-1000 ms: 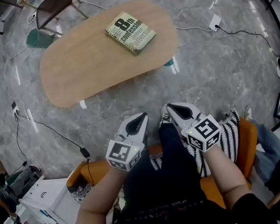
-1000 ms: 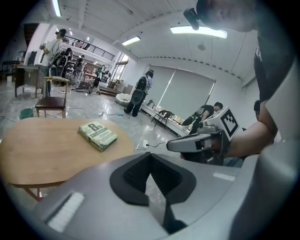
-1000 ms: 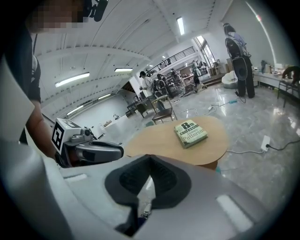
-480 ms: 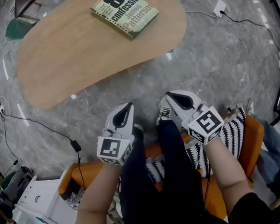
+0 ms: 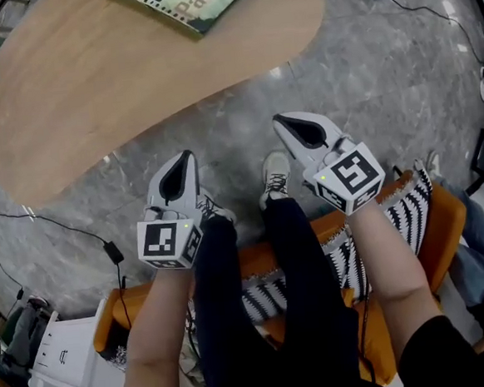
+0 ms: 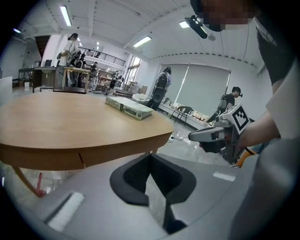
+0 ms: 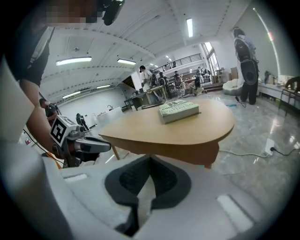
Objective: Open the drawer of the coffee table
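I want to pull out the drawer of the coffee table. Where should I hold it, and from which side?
Probably the lower edge of the front panel, right of the vertical seam in the coffee table's side band. No handle or knob shows, so hook the left gripper's fingers under that edge, coming low and level from the seated person's side, where the panel faces.

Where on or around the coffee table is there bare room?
The tabletop is bare everywhere this side of the book. The floor strip between its near edge and the shoes is open too. A cable clutters the floor at left.
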The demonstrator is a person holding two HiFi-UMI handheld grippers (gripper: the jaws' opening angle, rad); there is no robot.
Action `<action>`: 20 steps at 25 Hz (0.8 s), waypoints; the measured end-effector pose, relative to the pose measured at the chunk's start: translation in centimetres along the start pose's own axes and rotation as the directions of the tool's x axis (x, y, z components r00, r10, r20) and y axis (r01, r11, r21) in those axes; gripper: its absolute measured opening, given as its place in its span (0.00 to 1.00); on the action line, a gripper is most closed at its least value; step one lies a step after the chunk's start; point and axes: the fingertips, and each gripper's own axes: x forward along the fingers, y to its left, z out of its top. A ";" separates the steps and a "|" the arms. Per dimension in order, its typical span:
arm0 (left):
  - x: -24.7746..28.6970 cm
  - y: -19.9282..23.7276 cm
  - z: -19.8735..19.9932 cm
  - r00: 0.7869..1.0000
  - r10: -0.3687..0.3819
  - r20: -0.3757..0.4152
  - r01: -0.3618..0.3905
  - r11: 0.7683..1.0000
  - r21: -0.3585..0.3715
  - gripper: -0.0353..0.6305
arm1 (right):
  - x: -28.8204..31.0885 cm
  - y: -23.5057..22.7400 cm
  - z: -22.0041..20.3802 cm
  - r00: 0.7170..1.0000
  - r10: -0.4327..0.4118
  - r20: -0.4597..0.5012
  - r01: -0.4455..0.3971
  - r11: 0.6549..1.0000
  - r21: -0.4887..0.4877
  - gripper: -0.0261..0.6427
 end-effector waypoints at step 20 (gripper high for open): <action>8.0 6.1 -9.7 0.995 0.081 0.058 -0.083 0.996 0.032 0.07 | 7.2 -16.3 -8.5 0.988 -0.151 0.044 0.152 0.988 -0.019 0.25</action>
